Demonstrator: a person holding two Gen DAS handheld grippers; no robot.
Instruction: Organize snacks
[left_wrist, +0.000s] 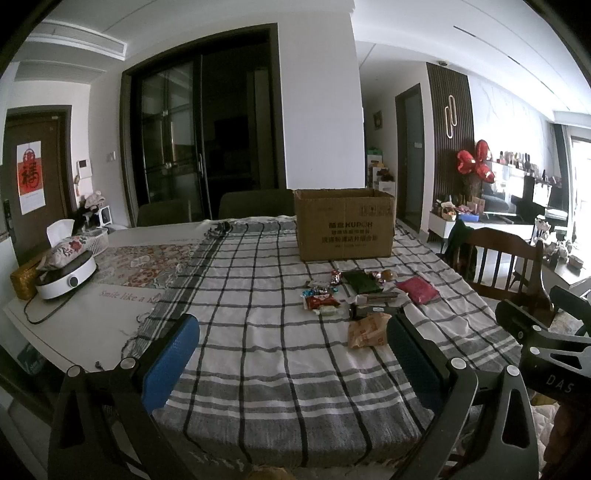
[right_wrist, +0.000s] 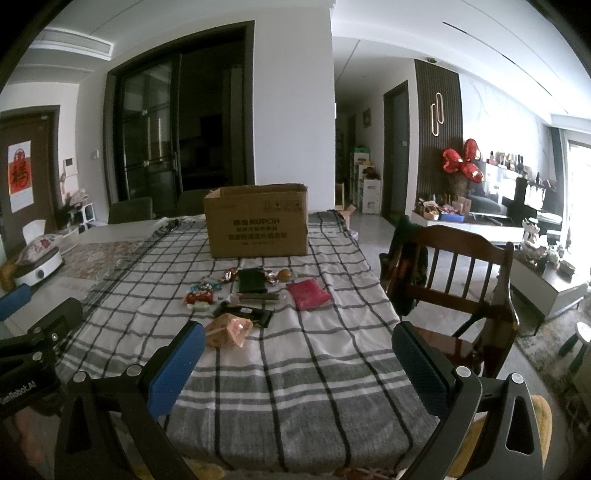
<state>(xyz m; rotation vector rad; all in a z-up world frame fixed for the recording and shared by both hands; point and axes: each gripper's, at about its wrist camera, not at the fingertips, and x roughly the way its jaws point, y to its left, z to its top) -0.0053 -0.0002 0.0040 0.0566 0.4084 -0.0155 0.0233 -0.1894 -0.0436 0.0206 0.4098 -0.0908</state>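
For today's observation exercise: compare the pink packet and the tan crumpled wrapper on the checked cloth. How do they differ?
The pink packet lies flat and smooth; the tan crumpled wrapper is creased and puffed up. The pink packet sits at the right edge of the snack pile, while the tan crumpled wrapper lies nearest both grippers. The packet is plain pink; the wrapper carries reddish print. Both rest on the checked cloth, untouched.

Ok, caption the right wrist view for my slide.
Open right gripper over the checked cloth, snacks scattered before a cardboard box.
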